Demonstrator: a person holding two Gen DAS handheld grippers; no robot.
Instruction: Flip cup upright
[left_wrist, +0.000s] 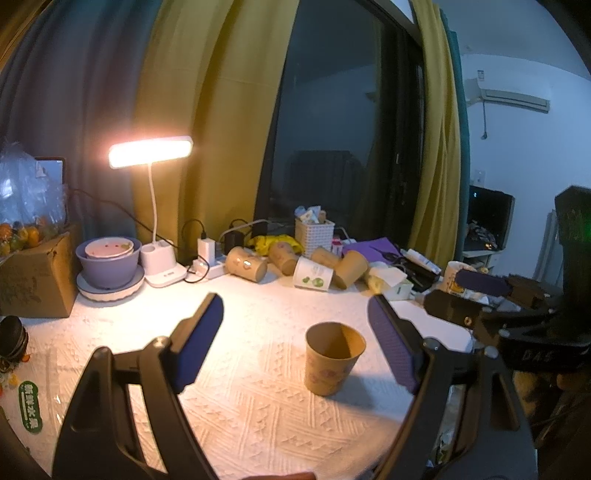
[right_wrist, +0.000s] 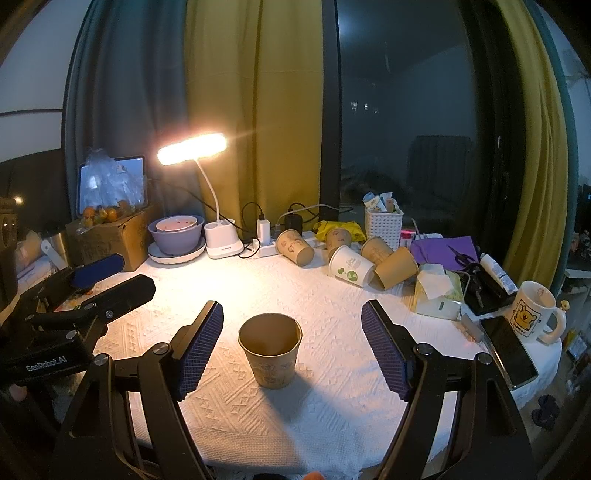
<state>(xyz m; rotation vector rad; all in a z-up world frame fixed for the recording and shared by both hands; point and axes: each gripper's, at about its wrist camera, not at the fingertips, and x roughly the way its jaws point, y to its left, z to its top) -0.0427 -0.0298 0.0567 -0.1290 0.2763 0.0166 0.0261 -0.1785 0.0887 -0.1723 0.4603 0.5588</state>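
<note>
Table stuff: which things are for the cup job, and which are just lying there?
For the job:
brown paper cup, already upright
left gripper, open
right gripper, open

Just lying about:
tipped paper cups
desk lamp
purple bowl
white mug
phone

Both grippers are black plastic frames with silver screw heads at the joints; the left gripper (left_wrist: 295, 339) and right gripper (right_wrist: 291, 343) have blue ribbed pads (right_wrist: 201, 347), plus white "GenRobot.AI" lettering on one body
</note>
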